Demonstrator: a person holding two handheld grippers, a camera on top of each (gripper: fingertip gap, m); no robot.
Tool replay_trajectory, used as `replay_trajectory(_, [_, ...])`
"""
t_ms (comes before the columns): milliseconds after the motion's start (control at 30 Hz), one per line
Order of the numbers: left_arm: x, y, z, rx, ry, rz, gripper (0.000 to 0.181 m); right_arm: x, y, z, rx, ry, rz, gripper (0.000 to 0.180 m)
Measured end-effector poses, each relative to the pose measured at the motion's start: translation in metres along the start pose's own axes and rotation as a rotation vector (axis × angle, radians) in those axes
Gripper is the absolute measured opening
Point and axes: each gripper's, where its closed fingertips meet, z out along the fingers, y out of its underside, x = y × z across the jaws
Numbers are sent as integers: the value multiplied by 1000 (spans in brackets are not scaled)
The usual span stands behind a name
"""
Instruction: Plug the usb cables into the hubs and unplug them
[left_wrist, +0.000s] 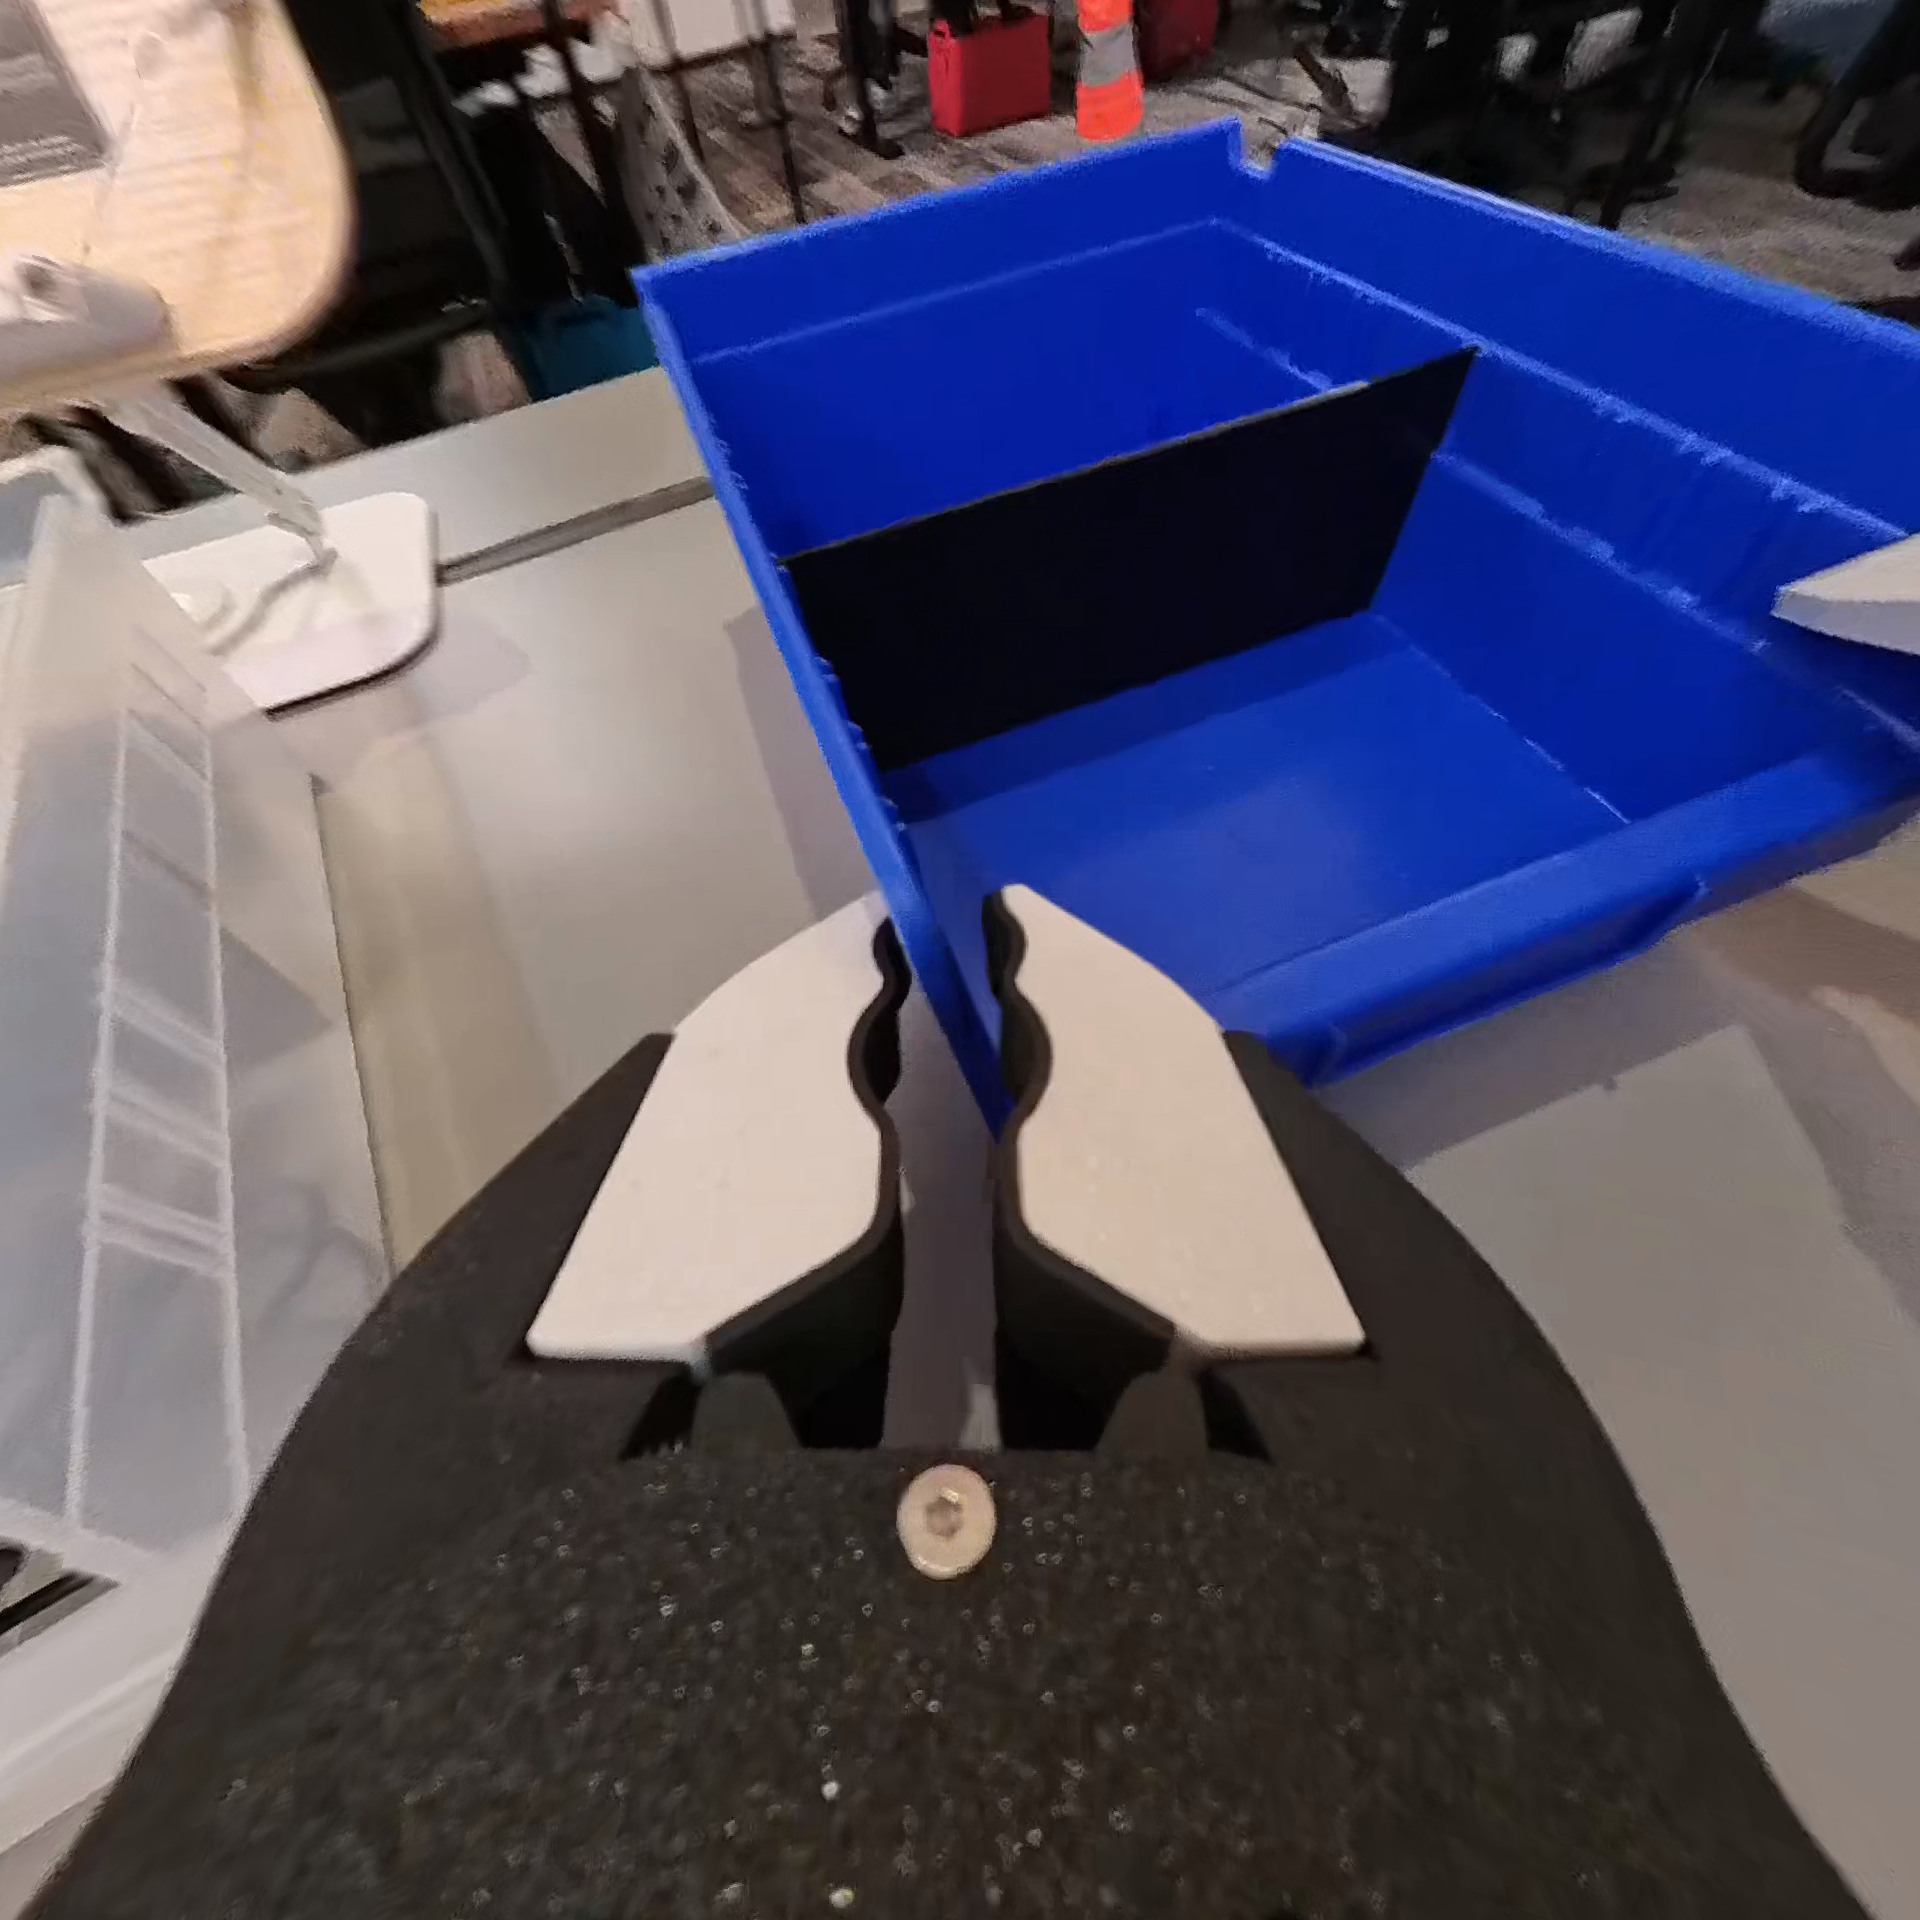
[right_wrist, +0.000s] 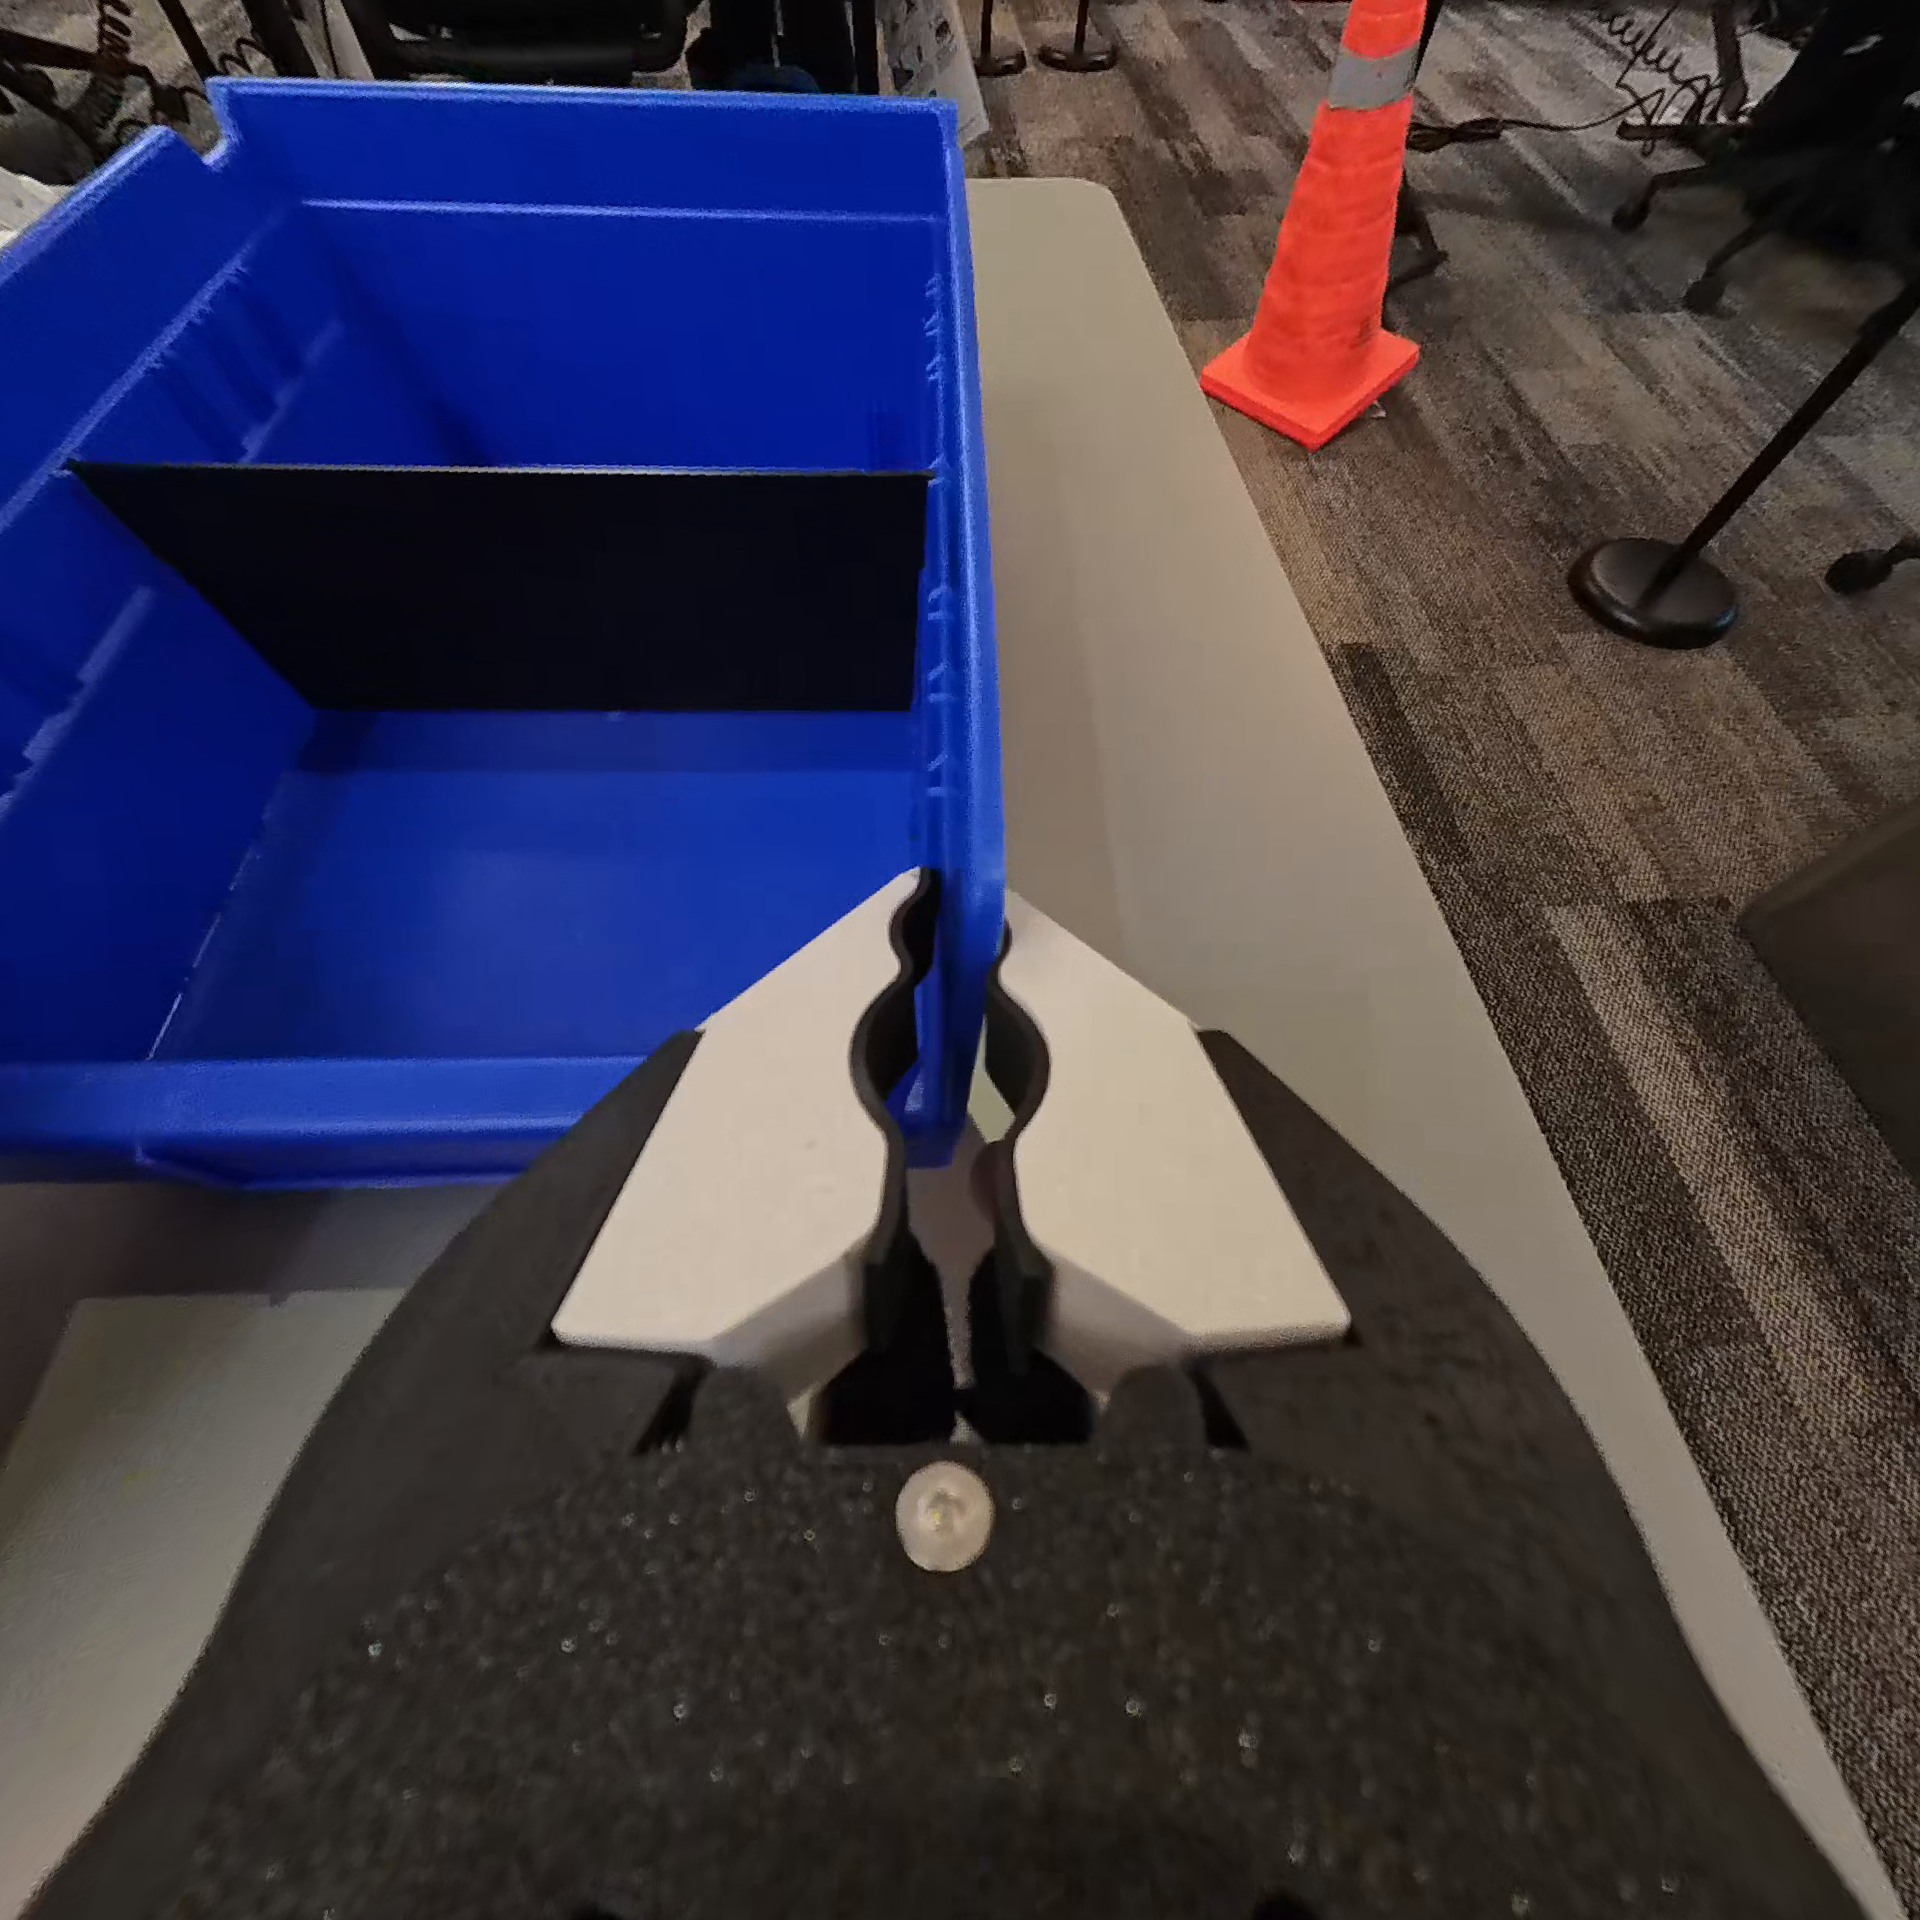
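Two grippers, left (left_wrist: 943, 925) and right (right_wrist: 961, 899), seemingly clamping one blue bin (left_wrist: 1558, 665).

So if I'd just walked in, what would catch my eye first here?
Most likely the big bright blue plastic bin on the grey table, split by a black divider panel, with nothing visible in it. The left gripper and the right gripper each straddle a side wall near a front corner. Next, the orange traffic cone on the carpet beyond the table's right edge.
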Motion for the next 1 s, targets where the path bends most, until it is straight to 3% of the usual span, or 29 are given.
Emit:
replay_trajectory(67, [2, -2, -17, 8, 72, -48, 18, 4, 0, -2, 0, 33, -17, 10])
replay_trajectory(167, [-16, -19, -75, 199, 151, -66, 3, 21, -15, -18, 73, 124, -15, 18])
replay_trajectory(233, [-46, -10, -110, 209, 167, -66, 10, 38, -46, -42, 216, 225, -53, 9])
replay_trajectory(267, [-67, -3, -126, 202, 164, -86, 18, 36, -56, -52, 244, 218, -71, 14])
replay_trajectory(333, [-123, 6, -155, 229, 88, -115, 31, 7, -66, -65, 252, 84, -40, 27])
replay_trajectory(433, [-222, 22, -186, 273, -191, -107, 36, -72, -81, -92, 321, -78, -99, 23])
replay_trajectory(533, [-272, 36, -178, 190, -276, -131, 45, -213, -54, -110, 255, -419, -206, 28])
replay_trajectory(633, [-282, 63, -154, 45, -234, -147, 56, -302, -10, -100, 173, -523, -268, 33])
replay_trajectory(700, [-279, 78, -140, -13, -181, -162, 50, -321, 8, -75, 104, -448, -286, 54])
replay_trajectory(767, [-280, 83, -132, -46, -155, -170, 32, -319, 9, -47, 84, -316, -265, 51])
replay_trajectory(800, [-282, 82, -129, -47, -146, -176, 26, -323, 9, -38, 75, -314, -232, 48])
replay_trajectory(867, [-288, 81, -126, -47, -134, -214, 16, -327, 7, -24, 85, -282, -152, 4])
replay_trajectory(1000, [-306, 82, -132, -76, -179, -214, 6, -341, 0, -31, 152, -177, -138, 2])
